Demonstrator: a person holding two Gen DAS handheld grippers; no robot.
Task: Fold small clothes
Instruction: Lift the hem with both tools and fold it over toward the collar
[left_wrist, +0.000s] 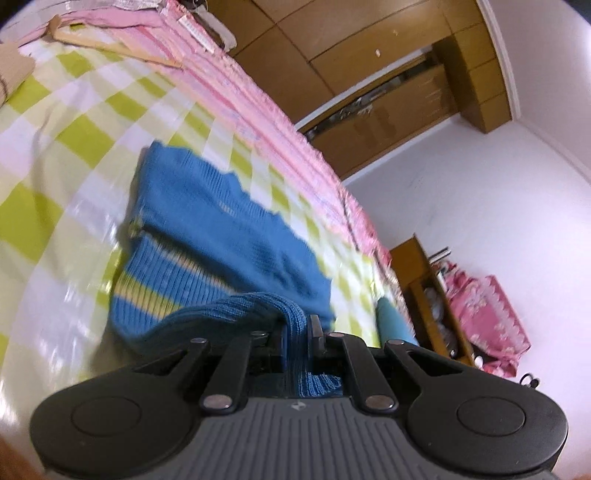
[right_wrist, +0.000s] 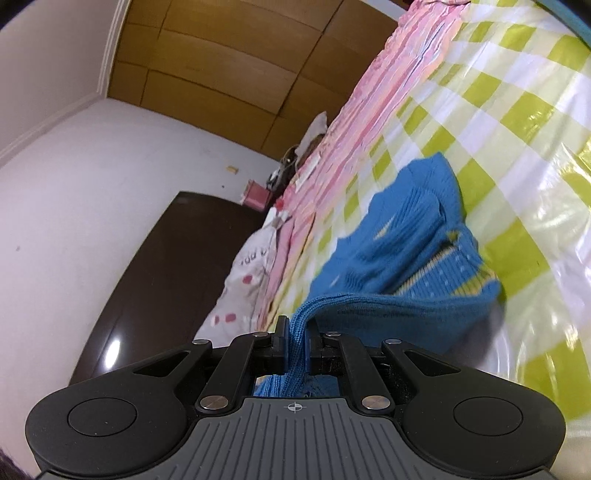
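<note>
Left claw (left_wrist: 298, 334) clamped on blue sweater (left_wrist: 236, 229) edge; right claw (right_wrist: 297, 334) likewise clamped on it. Sweater body lies ahead on checked bed cover (left_wrist: 74, 155).

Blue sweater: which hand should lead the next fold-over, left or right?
Neither clearly. The left tongs and the right tongs are both shut on bunched knit of the blue sweater, its near edge lifted off the checked sheet. Probably both carry it over together.

You have bright, even room light; glare streaks the checked sheet (left_wrist: 74, 206) beyond the fingers, motion blur softens it, fisheye bends edges.
</note>
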